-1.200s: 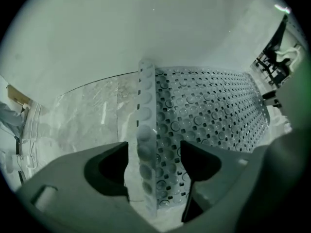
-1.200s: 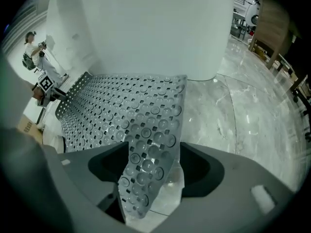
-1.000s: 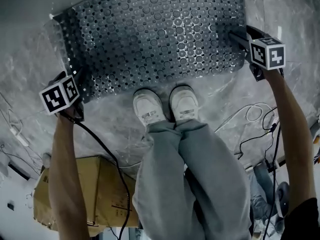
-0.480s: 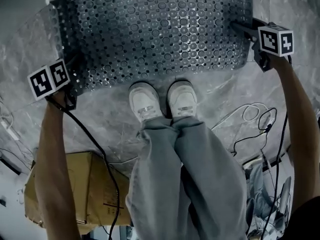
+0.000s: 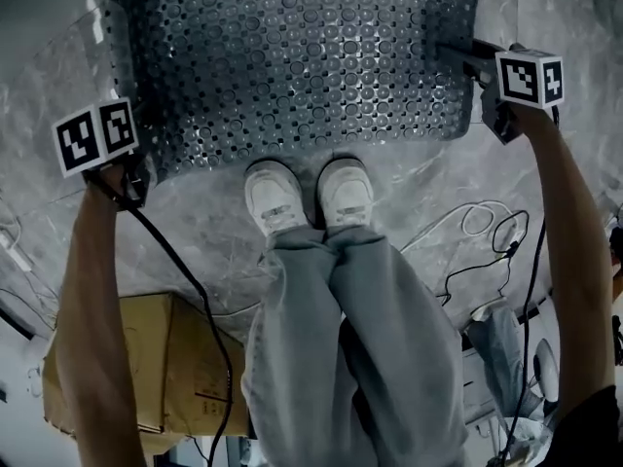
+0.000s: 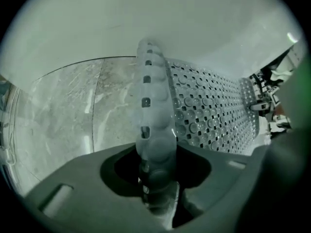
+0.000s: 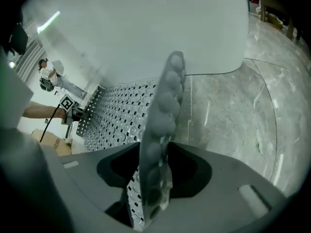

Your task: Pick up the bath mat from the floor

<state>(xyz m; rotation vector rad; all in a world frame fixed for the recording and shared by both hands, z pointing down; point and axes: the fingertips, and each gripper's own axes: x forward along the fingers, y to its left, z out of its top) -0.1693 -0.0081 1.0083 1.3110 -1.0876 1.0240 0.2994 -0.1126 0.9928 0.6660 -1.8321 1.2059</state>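
The bath mat (image 5: 292,56), grey and translucent with rows of holes and suction cups, lies spread on the marble floor in front of the person's feet. My left gripper (image 5: 139,168) is at the mat's near left corner. Its jaws are closing, and the mat's edge (image 6: 151,106) runs down between them into the left gripper (image 6: 156,181). My right gripper (image 5: 469,61) is at the mat's right edge, jaws also closing. That edge (image 7: 163,115) stands pinched between the jaws of the right gripper (image 7: 153,188). Both pairs of pads press on the mat.
Two white shoes (image 5: 277,197) stand just behind the mat's near edge. A cardboard box (image 5: 165,358) sits behind the left arm. Loose cables (image 5: 487,232) trail over the floor (image 5: 224,232) at the right. A white wall (image 6: 146,28) rises past the mat's far edge.
Both grippers have slid further onto the mat's edges, the left one moving left and up in the head view. The mat's left corner now sits lifted in the left jaws.
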